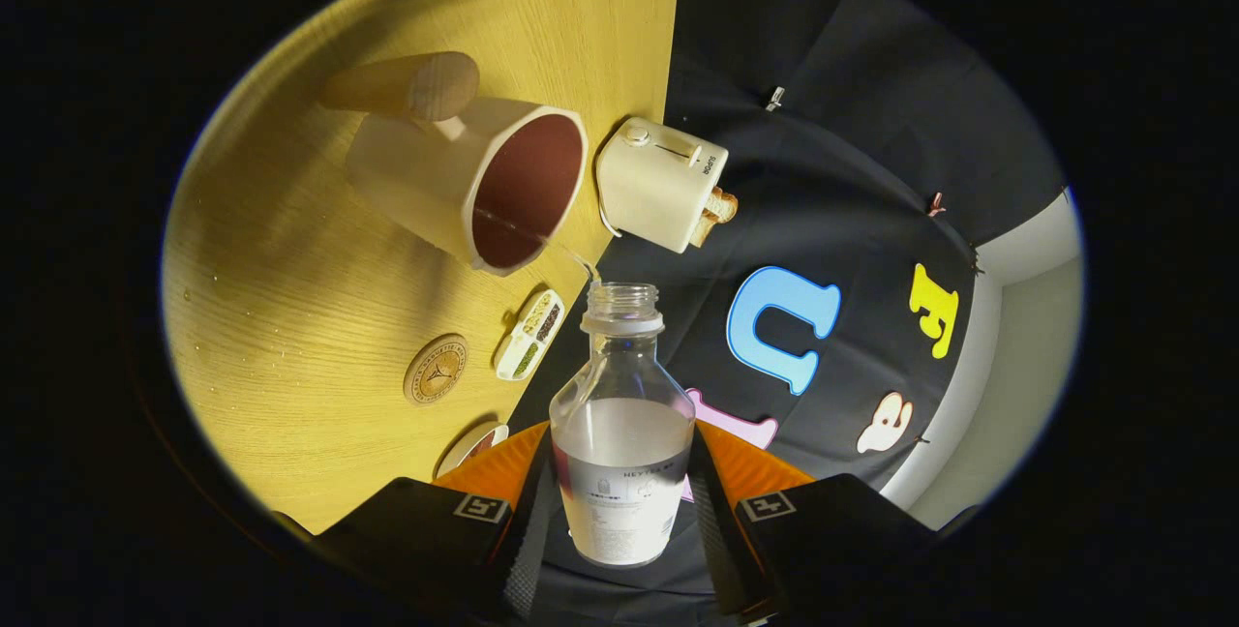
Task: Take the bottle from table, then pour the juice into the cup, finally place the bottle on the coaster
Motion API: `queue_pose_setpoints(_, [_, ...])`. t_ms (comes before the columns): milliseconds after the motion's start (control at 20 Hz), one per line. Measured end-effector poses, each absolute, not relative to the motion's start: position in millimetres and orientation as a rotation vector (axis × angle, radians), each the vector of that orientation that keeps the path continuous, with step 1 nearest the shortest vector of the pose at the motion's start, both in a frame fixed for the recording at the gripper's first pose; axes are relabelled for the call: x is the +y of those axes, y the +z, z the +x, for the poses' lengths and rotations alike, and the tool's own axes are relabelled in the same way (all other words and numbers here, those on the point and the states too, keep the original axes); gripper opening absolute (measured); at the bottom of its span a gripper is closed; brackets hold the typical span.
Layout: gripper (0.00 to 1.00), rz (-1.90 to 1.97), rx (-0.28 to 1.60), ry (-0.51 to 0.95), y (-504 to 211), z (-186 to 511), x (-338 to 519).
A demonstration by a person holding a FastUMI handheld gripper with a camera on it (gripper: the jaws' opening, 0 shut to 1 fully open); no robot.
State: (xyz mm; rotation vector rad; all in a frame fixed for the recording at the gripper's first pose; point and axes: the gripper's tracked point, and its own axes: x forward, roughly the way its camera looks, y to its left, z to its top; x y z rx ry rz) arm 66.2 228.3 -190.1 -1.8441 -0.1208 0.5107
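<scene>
My gripper (pixel 621 501) is shut on a clear, uncapped bottle (pixel 621 433), both fingers pressing on its labelled body. The bottle is tilted with its open mouth toward a cream cup (pixel 465 184) with a dark red inside and a wooden handle. A thin stream of clear liquid runs from the mouth over the cup's rim into the cup. Liquid fills the bottle to about its shoulder. A round wooden coaster (pixel 436 369) lies on the wooden table (pixel 290 298), on the nearer side of the cup, off to the side of the bottle.
A cream toaster (pixel 660 184) with bread in its slot stands close beside the cup near the table's edge. A small white tray (pixel 530 335) with compartments of grains lies between the coaster and the bottle. A small dish (pixel 472 446) sits by one finger.
</scene>
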Motion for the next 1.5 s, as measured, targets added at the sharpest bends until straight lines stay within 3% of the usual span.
queue_pose_setpoints(1500, [0.71, -2.044, -0.259, 0.602, -199.7, 52.3, 240.3])
